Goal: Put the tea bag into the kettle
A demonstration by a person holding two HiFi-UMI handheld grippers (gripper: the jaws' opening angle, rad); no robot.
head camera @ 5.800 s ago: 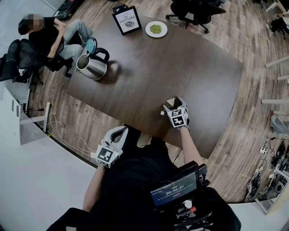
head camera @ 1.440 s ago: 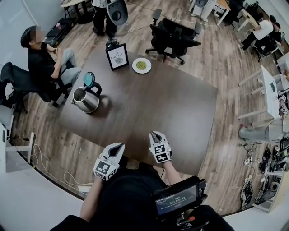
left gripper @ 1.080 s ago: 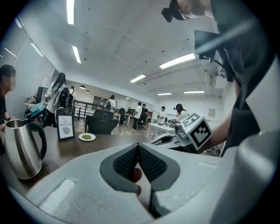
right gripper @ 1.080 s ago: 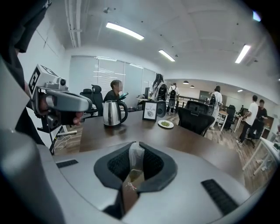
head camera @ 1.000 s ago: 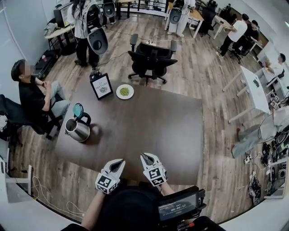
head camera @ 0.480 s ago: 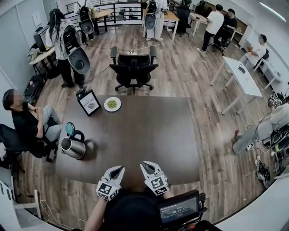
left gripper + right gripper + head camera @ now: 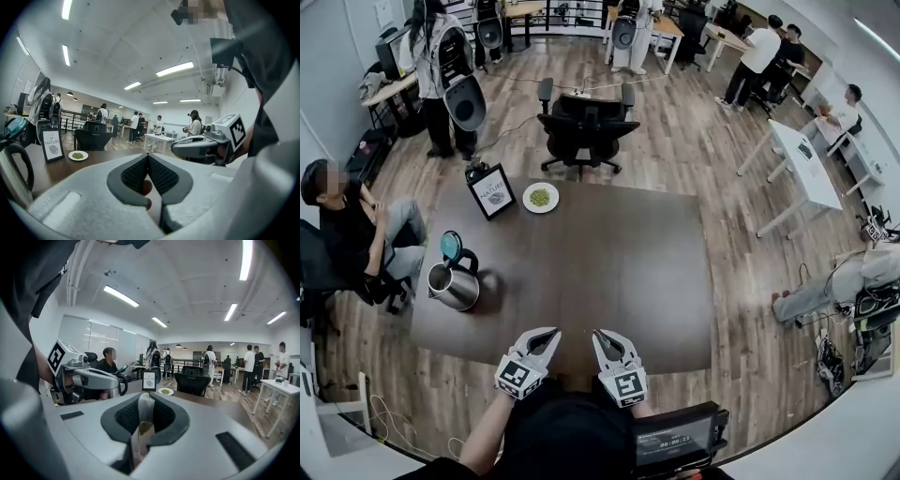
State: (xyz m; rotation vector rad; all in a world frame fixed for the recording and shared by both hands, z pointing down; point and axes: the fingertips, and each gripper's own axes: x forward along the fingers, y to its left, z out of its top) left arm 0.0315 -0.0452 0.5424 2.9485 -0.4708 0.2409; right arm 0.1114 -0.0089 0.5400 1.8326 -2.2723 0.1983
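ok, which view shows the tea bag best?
Right gripper view: the tea bag stands close up, pinched between its shut jaws. Head view shows only the right gripper from above; the bag can't be made out. Left gripper view catches that gripper side-on, no bag visible.

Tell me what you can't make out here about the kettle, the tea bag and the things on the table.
- Kettle contents: too small in the head view, and cut off by the left edge in the left gripper view.
- Tea bag: partly hidden inside the right gripper in the right gripper view, unseen in the head view.
- Plate: the green stuff is too small to identify in any view.
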